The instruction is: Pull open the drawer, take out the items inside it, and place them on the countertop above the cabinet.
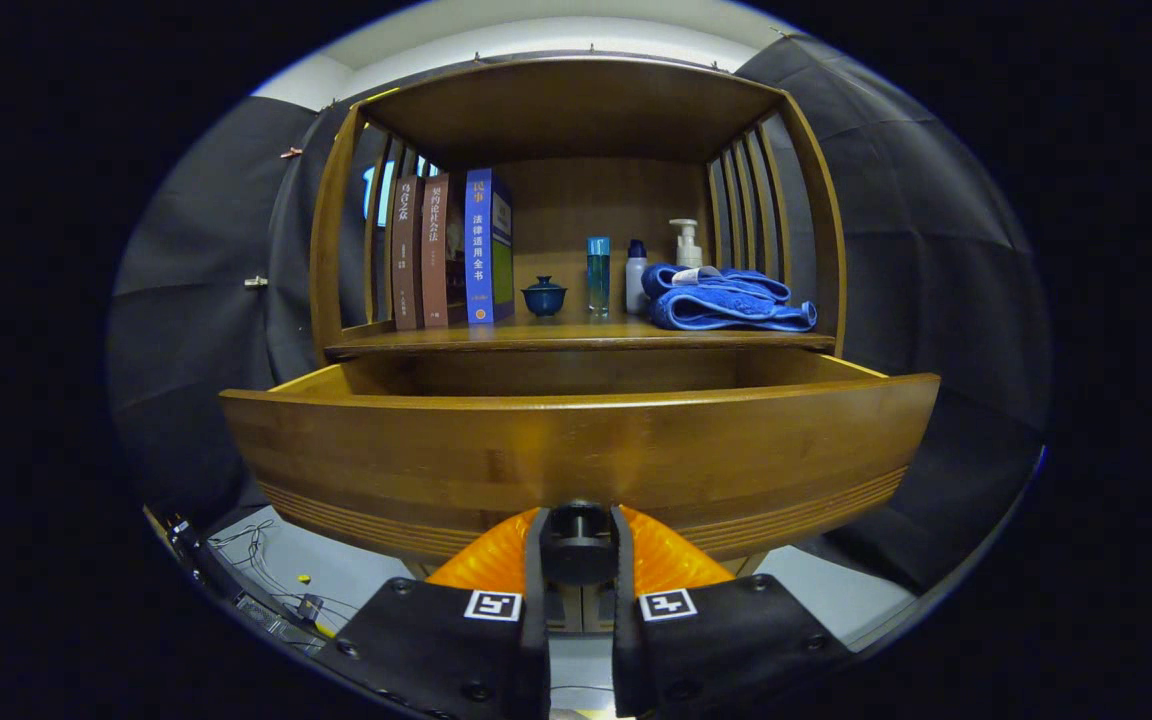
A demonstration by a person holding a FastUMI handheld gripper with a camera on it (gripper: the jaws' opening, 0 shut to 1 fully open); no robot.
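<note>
The wooden drawer (pixel 576 450) stands pulled out of the cabinet, its curved front panel close ahead of me. My gripper (pixel 578 545) is shut on the dark round drawer knob (pixel 578 540), which sits between the two fingers at the panel's lower middle. The drawer's inside is hidden behind the front panel; I see only its back wall and side rims. Above it lies the countertop (pixel 576 335), a wooden shelf under a slatted hutch.
On the countertop stand three books (pixel 451 250), a small blue lidded cup (pixel 543 296), a tall blue bottle (pixel 598 274), a white bottle (pixel 636 277), a pump bottle (pixel 686 243) and a folded blue towel (pixel 726 300). Cables (pixel 266 590) lie on the floor below left.
</note>
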